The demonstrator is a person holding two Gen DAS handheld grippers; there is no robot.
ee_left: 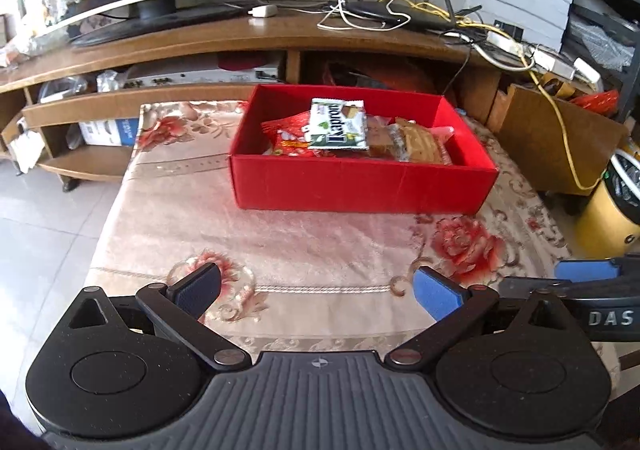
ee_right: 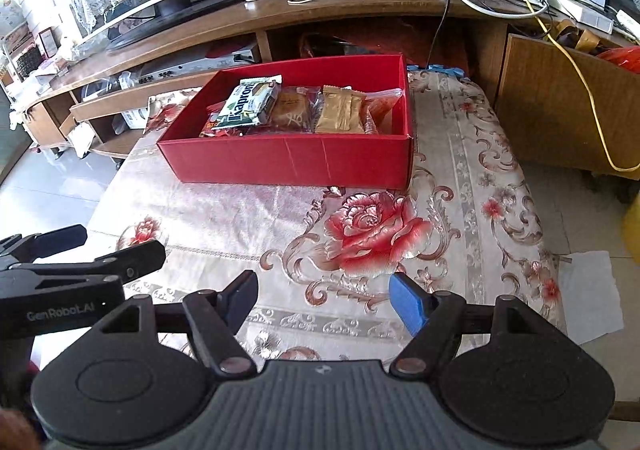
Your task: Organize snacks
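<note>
I hold both tongs low over the near edge of the table [ee_right: 248,209], which is draped in a shiny cream cloth with red rose patterns. My left tongs [ee_left: 318,292] stand spread wide with nothing between the fingers, and my right tongs [ee_right: 324,300] are likewise spread and carry nothing. The two sit side by side; each shows at the edge of the other's view.

The open rectangular red cardboard box [ee_right: 288,161] sits toward the far edge of the table, well apart from both tongs. Inside it lie the snacks: a green-and-white wafer packet [ee_right: 248,103] rests on top at the left, tilted over a red crinkly snack bag [ee_left: 286,135]. Beside it lies a clear-wrapped brown pastry [ee_right: 292,111], then a gold foil packet [ee_right: 340,111] toward the right end.

Behind the table runs a brown wooden TV stand [ee_left: 240,35] bearing a monitor and tangled cables.
</note>
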